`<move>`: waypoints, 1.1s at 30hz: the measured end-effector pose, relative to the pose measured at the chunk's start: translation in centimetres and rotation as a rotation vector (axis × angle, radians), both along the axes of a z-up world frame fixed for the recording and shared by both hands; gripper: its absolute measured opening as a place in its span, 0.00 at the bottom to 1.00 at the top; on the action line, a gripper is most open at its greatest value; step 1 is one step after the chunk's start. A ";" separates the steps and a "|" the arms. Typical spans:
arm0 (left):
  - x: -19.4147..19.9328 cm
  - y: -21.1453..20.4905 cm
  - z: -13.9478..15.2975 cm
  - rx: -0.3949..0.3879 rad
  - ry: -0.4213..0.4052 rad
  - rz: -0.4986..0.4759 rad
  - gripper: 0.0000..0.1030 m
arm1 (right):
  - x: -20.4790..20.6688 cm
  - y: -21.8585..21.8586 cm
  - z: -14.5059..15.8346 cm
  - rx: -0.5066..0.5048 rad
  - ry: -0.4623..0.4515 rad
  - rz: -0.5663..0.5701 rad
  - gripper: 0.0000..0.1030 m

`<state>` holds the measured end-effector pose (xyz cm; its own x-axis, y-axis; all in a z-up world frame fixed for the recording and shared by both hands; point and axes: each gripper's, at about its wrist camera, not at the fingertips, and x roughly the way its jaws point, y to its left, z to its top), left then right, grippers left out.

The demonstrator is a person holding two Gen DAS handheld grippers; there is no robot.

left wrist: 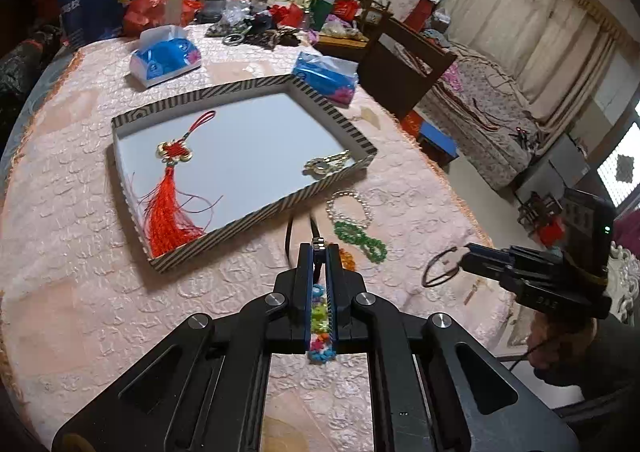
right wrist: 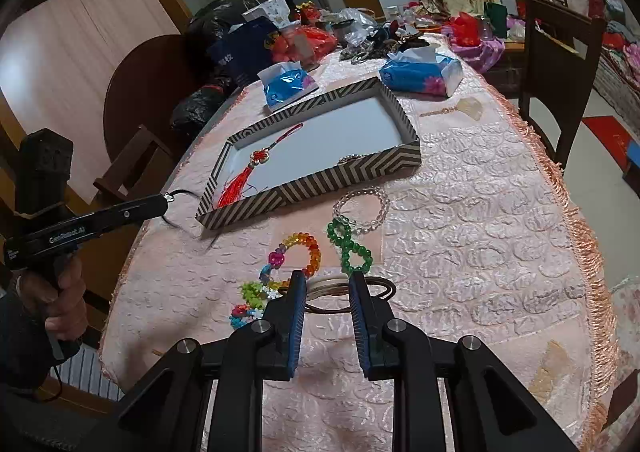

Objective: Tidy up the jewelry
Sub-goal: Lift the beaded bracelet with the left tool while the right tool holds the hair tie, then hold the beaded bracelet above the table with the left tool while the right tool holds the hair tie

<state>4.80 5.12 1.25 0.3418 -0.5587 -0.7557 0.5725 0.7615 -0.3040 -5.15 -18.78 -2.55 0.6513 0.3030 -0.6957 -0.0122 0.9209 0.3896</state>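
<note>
On our left, we are keeping the left tongs (left wrist: 319, 248) pressed together on the metal clasp of a black cord (left wrist: 288, 240), which is hanging from the tips in a loose loop just beside the near corner of the striped tray (left wrist: 260, 207). It is not yet over the tray, so we judge that we are carrying this cord toward it. Inside the tray, a red tassel knot (left wrist: 168, 211) is lying along the left side and a small gold piece (left wrist: 324, 165) is sitting in the right near corner, leaving the middle bare. Moving right, a multicoloured bead string (right wrist: 300, 252), a green bracelet (right wrist: 348, 248) and a clear bead bracelet (right wrist: 360, 207) are waiting on the pink-covered desk (right wrist: 460, 252), outside the tray. Farthest right, we are holding the right tongs (right wrist: 327, 278) spread wide, low over some dark rings (right wrist: 384, 288); whether the pads are touching them we cannot tell. Next, we think the left tongs need lifting over the rim and opening above the bare middle, so the cord is not tangling in the tassel.
</note>
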 end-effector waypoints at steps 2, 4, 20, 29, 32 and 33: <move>0.0 0.2 -0.3 0.000 0.006 0.012 0.04 | 0.0 0.0 0.1 0.000 -0.001 0.001 0.20; -0.3 0.1 -0.6 0.020 0.009 0.017 0.04 | 0.1 0.1 0.2 -0.003 -0.002 0.003 0.20; -0.7 0.3 -1.4 0.061 0.028 0.071 0.04 | 1.7 0.6 2.9 -0.040 -0.040 0.047 0.20; -0.4 0.1 -0.1 0.034 0.004 0.066 0.04 | 2.6 0.6 3.4 -0.054 -0.040 0.053 0.20; -0.4 -0.1 0.1 0.034 0.002 0.066 0.04 | 2.8 0.7 3.5 -0.062 -0.036 0.054 0.20; -0.4 -0.1 0.1 0.036 0.002 0.066 0.04 | 2.9 0.8 3.5 -0.067 -0.032 0.054 0.20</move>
